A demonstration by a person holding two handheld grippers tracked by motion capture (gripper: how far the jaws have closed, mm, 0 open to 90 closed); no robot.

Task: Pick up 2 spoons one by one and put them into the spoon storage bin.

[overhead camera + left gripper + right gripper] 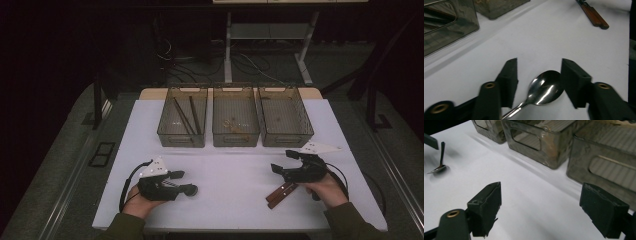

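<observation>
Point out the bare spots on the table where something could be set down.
Free: the white strip between the three bins and the grippers, and the middle between spoon and wooden-handled utensils. Crowded: the back edge with the bins.

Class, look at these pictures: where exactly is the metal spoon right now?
The spoon lies on the white table at its near left, its bowl between the left gripper's open jaws, untouched by either pad.

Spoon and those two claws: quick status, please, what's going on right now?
Left gripper jaws astride the spoon, not yet clamped. Right gripper open, nothing between its jaws, near the wooden-handled utensils. Table bare up to the three bins.
</observation>
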